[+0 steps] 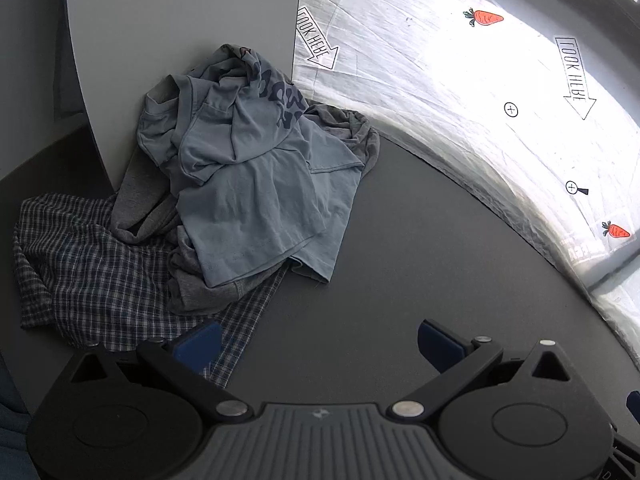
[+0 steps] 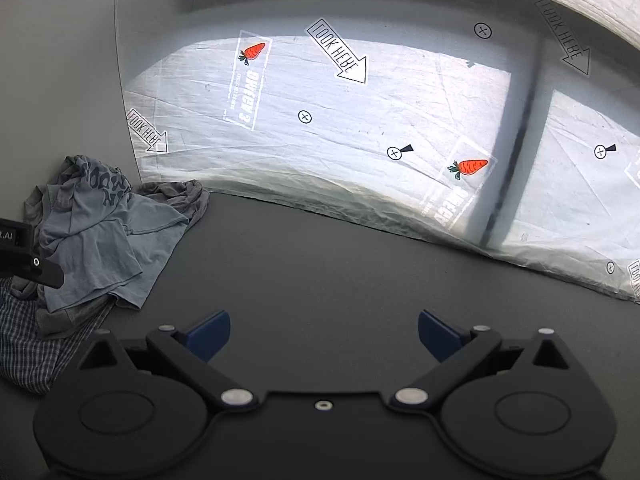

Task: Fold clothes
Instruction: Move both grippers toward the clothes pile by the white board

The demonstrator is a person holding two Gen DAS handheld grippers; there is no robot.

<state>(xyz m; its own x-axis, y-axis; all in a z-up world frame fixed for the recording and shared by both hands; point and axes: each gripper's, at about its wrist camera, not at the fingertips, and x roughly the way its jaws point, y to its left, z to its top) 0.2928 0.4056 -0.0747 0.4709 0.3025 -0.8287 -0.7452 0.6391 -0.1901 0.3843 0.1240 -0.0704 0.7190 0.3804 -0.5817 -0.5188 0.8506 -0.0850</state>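
Note:
A heap of clothes lies on the dark grey table (image 1: 420,240). On top is a light blue T-shirt (image 1: 256,184) with dark print, crumpled. Under it sits a grey garment (image 1: 200,288), and a blue-and-white checked shirt (image 1: 100,264) is spread at the bottom left. My left gripper (image 1: 318,346) is open just in front of the heap, its left pad over the checked shirt's edge. My right gripper (image 2: 324,334) is open above bare table (image 2: 360,272), to the right of the blue T-shirt (image 2: 104,236), the grey garment (image 2: 180,194) and the checked shirt (image 2: 28,356). Neither gripper holds anything.
A pale grey panel (image 1: 180,40) stands upright behind the heap. White plastic sheeting (image 1: 460,80) with carrot stickers and "LOOK HERE" arrows covers the floor beyond the table's far edge. Part of the left gripper's body (image 2: 28,256) shows at the left of the right wrist view.

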